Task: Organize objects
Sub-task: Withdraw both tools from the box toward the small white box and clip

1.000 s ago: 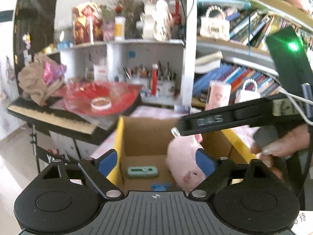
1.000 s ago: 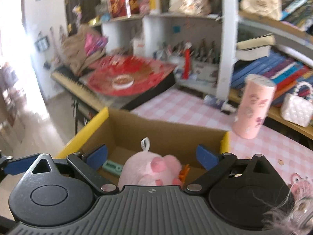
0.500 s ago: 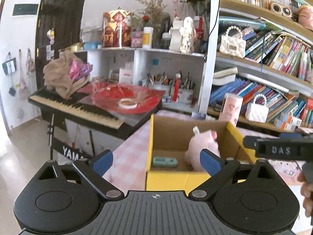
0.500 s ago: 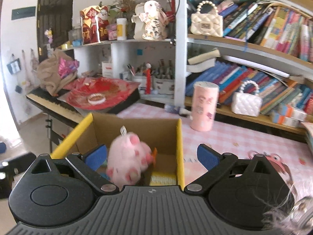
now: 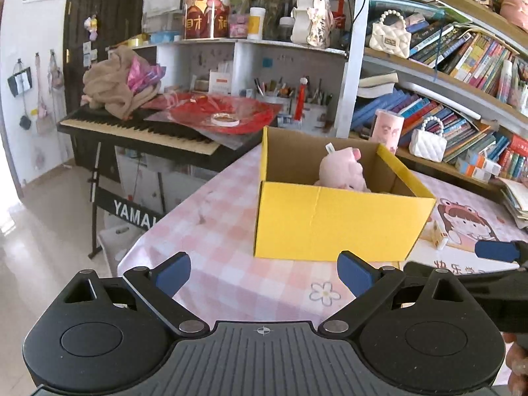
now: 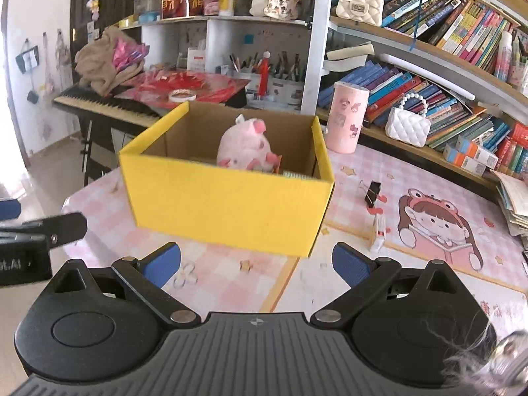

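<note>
A yellow cardboard box [image 5: 330,221] stands open on the pink checked tablecloth; it also shows in the right wrist view [image 6: 227,208]. A pink plush pig [image 5: 343,170] sits inside it, upright against the far right side, and shows in the right wrist view too [image 6: 246,151]. My left gripper [image 5: 264,272] is open and empty, held in front of the box and apart from it. My right gripper [image 6: 255,264] is open and empty, also in front of the box. Other items in the box are mostly hidden by its front wall.
A black binder clip [image 6: 372,193] and a small card pack [image 6: 379,232] lie on the table right of the box. A pink tumbler [image 6: 346,117] stands behind it. A keyboard piano [image 5: 138,132] is at the left; bookshelves [image 6: 445,66] run along the back.
Both grippers have pulled back from above the box to in front of it. The pig, just released into the box, now rests inside. The box's inner floor has gone out of sight.
</note>
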A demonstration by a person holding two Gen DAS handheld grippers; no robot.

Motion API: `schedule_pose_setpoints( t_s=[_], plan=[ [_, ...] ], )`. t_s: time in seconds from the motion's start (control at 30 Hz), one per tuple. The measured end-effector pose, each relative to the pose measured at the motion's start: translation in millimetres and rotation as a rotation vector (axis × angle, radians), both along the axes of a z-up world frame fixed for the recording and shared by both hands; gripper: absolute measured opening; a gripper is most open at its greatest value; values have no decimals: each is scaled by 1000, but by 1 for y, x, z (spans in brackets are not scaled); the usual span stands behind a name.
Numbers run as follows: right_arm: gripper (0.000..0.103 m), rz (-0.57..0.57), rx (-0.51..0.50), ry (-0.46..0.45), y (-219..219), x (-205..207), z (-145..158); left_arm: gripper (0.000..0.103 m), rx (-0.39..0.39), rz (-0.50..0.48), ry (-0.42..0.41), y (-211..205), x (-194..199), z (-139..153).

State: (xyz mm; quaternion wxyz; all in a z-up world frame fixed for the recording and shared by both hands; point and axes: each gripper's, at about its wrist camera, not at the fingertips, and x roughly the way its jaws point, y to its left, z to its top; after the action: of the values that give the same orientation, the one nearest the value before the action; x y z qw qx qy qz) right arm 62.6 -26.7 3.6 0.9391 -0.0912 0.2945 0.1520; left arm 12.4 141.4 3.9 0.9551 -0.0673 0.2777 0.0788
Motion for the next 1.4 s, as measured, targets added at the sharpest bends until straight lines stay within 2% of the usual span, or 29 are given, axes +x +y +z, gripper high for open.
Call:
schedule_pose_setpoints(
  t_s=[0.37,0.73,1.4],
  plan=[
    [99,-74,-31,47,-13,-42,-14,97,16,-79,87,-12,-27,-13],
    [99,-184,-25,80,-44,-68,-22,97,16,-188,124,-39,-34,-21],
    [99,-523,-1,110,-155,-91,-27,97,44,-504,146,-149,-2,-25]
  ],
)
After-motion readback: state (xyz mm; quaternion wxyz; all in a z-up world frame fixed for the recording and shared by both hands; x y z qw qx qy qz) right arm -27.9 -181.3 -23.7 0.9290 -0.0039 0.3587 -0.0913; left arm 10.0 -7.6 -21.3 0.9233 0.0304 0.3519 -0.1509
